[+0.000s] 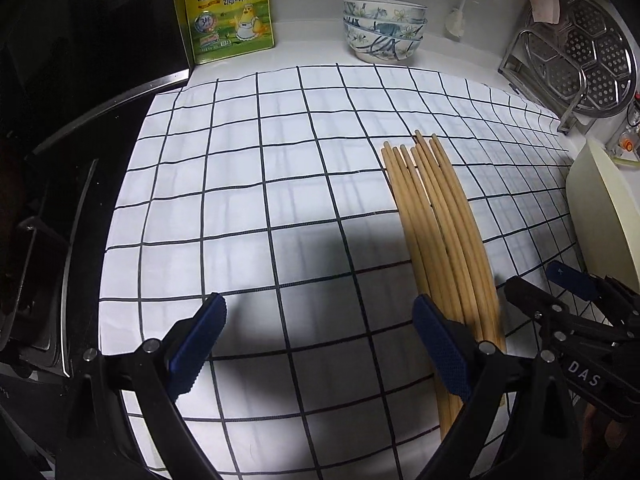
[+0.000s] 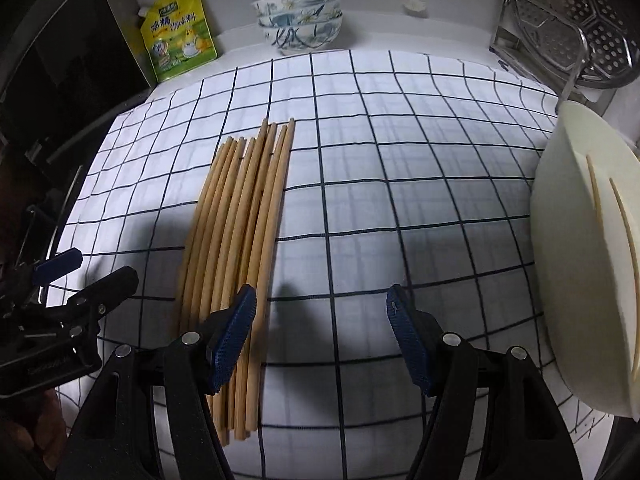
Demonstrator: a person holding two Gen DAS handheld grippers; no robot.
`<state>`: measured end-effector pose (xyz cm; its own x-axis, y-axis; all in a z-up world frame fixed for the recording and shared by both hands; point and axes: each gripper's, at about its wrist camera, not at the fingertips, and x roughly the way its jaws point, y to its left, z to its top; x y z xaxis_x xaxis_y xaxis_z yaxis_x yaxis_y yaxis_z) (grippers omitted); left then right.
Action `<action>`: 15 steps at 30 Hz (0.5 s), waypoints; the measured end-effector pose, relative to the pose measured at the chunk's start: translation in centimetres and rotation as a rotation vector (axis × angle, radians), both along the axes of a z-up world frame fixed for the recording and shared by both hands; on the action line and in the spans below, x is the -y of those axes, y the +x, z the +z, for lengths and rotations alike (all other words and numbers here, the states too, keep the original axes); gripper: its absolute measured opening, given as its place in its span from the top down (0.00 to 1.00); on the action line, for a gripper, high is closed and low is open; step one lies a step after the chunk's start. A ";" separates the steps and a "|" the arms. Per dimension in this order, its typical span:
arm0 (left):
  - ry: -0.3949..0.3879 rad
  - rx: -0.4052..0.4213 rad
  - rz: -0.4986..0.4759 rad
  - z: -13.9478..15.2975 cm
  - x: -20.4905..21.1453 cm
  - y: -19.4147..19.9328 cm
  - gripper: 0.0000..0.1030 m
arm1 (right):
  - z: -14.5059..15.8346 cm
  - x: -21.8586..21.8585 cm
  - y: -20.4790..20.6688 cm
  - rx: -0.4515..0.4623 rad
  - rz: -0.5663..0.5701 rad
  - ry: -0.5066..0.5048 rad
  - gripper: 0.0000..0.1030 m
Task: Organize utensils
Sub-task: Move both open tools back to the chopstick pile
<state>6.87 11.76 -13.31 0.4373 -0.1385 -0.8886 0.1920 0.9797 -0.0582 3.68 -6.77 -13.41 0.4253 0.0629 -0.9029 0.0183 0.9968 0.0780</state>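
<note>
white checked cloth (image 1: 248, 184) covers the counter, and a bundle of wooden chopsticks (image 2: 240, 216) lies flat on it, long axis running from the grippers toward the stacked bowls (image 2: 300, 20). left gripper (image 1: 320, 344) hovers just left of the bundle, fingers spread. right gripper (image 2: 320, 340) hovers just right, fingers spread, empty.

Reading "鸡精调味料" in large characters on the yellow seasoning pouch (image 1: 228, 8) standing at the back left corner of the counter (image 1: 312, 36); showing white letters "DAS" on the right gripper (image 1: 532, 284) body.
</note>
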 end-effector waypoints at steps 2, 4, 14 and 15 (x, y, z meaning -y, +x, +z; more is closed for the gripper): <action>-0.002 0.000 -0.003 -0.2 0.1 0.1 0.10 | -0.4 -0.2 0.3 -0.007 0.005 -0.008 0.37; -0.006 -0.003 -0.003 -0.3 0.1 0.3 0.10 | -0.6 -0.3 0.5 -0.011 0.003 -0.021 0.37; -0.020 -0.013 0.004 -0.5 0.4 0.6 0.10 | -0.9 -0.5 0.6 -0.028 0.016 -0.017 0.37; -0.020 -0.012 0.006 -0.5 0.3 0.7 0.10 | -0.9 -0.5 0.6 -0.028 0.019 -0.021 0.37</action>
